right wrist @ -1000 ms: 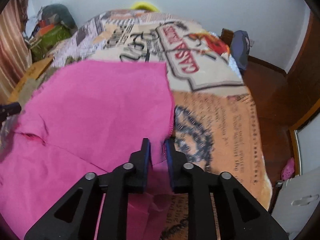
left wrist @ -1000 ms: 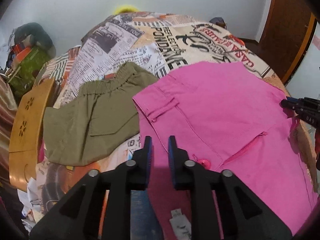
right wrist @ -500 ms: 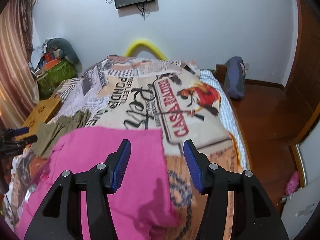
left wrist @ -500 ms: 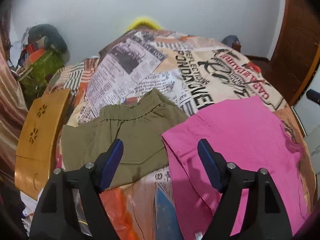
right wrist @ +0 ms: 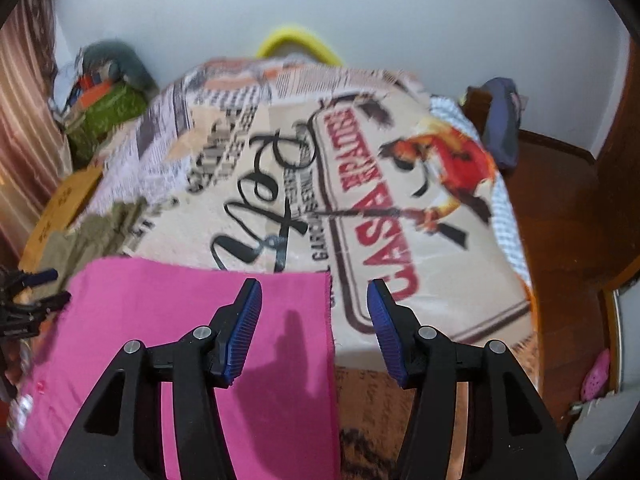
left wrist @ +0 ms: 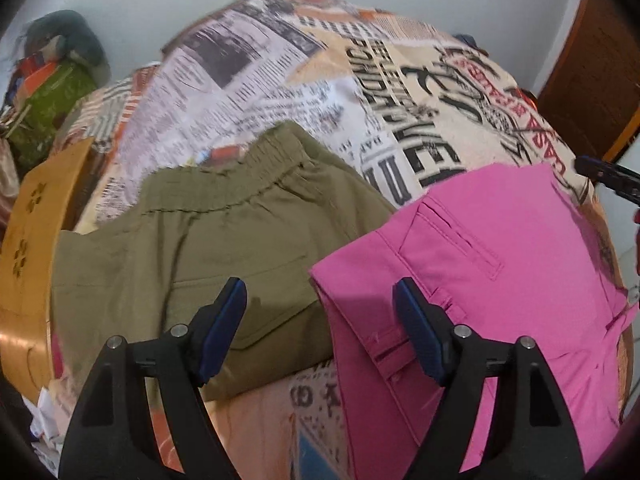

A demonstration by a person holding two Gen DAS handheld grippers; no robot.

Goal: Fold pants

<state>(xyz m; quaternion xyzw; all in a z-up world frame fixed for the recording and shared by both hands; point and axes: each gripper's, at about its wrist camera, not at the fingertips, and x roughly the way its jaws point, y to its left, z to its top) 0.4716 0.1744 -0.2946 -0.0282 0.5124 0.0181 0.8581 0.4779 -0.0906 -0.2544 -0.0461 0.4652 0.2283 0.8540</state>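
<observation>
A bed (right wrist: 400, 208) fills most of both views, covered with a bedspread (left wrist: 280, 80) printed like old newspapers and posters, against a plain pale wall (right wrist: 400, 20). In the right wrist view, red capitals at centre read "CASA" in a framed panel, seen sideways, beside a figure in red; the smaller lines around it are too blurred to read. In the left wrist view the large black letters at upper right cannot be made out with certainty.

The pink pants (left wrist: 500, 280) lie folded on the bed, at lower right of the left wrist view and at lower left of the right wrist view (right wrist: 192, 320). A slit pocket shows on their top layer. Olive-green shorts (left wrist: 208, 240) with an elastic waistband lie just beside them, at centre left.

The left gripper (left wrist: 320, 320) hangs above the gap between the two garments, its blue-padded fingers (left wrist: 224, 324) spread wide with nothing between them. The right gripper (right wrist: 314, 324) hangs over the far right corner of the pink pants, fingers (right wrist: 244, 328) apart and holding nothing; its shadow falls on the cloth.

At upper left of both views a heap of bags and cloth (right wrist: 108, 96) sits by a striped curtain (right wrist: 24, 128). A yellow curved bar (right wrist: 298, 40) shows at the bed's far end.
</observation>
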